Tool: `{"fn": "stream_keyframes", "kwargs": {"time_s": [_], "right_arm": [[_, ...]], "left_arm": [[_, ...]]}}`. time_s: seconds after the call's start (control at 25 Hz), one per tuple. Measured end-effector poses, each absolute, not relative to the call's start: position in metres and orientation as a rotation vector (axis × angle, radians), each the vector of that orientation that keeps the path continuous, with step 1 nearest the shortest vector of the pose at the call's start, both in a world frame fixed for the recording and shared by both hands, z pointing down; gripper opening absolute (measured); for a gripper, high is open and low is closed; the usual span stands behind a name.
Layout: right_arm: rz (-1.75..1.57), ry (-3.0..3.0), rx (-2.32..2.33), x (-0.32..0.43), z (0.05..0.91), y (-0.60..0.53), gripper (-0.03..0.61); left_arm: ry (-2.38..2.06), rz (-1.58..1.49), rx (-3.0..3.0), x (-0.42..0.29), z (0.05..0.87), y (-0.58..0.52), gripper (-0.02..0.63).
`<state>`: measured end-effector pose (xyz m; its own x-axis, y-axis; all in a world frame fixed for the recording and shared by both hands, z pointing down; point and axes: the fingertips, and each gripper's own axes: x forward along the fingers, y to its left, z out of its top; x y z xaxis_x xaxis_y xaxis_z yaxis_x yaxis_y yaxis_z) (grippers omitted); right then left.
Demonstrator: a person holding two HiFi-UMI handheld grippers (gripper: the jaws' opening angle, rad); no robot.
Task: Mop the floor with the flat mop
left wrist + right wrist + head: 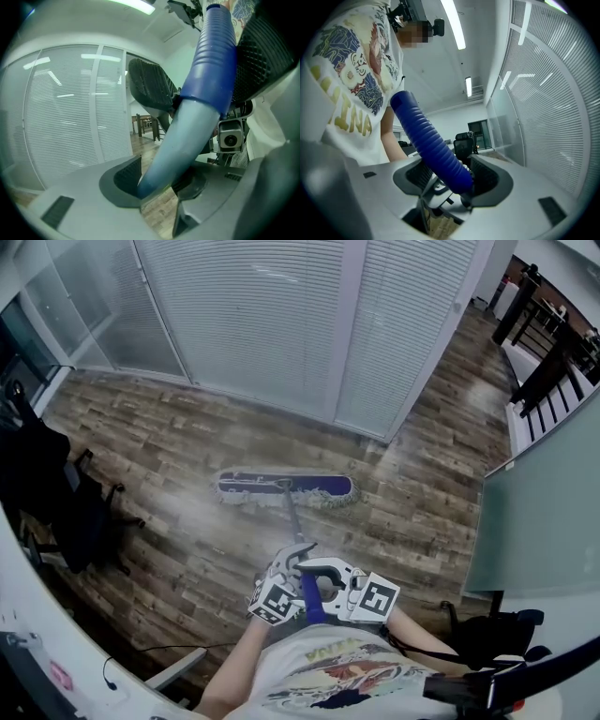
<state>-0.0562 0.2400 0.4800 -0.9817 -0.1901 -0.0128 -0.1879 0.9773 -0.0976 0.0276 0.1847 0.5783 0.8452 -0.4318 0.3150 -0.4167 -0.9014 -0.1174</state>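
Note:
The flat mop head (285, 489), blue with a grey fringe, lies flat on the wood floor (187, 456) in front of me. Its thin pole (292, 519) slants back toward my body and ends in a ribbed blue handle (312, 601). My left gripper (292, 563) is shut on the pale pole just below the blue grip (183, 136). My right gripper (328, 589) is shut on the ribbed blue grip (433, 145), right behind the left one. Both grippers sit side by side close to my torso.
A wall of white blinds (281, 324) runs along the far side of the floor. Black office chairs (56, 493) stand at the left. A glass partition (539, 512) and dark railing (553, 362) are at the right. A white desk edge (37, 634) curves along the lower left.

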Motion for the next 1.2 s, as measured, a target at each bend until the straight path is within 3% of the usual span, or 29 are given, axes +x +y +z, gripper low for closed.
{"fn": "stream_keyframes", "kwargs": {"time_s": [0.4,0.96,1.2], "right_arm": [[-0.131,3.069,-0.261,-0.072,0.486,0.114,0.247],[-0.243,3.048,-0.236,-0.051,0.49,-0.17,0.249],[-0.288,3.037,-0.255,-0.058,0.494,-0.211,0.253]], "left_arm": [[0.699,-0.531,-2.955,0.013,0.587,0.056,0.131],[0.796,-0.568,-2.948,0.025,0.585,-0.232,0.132],[0.814,-0.572,-2.959,0.017,0.59,-0.273,0.132]]}}
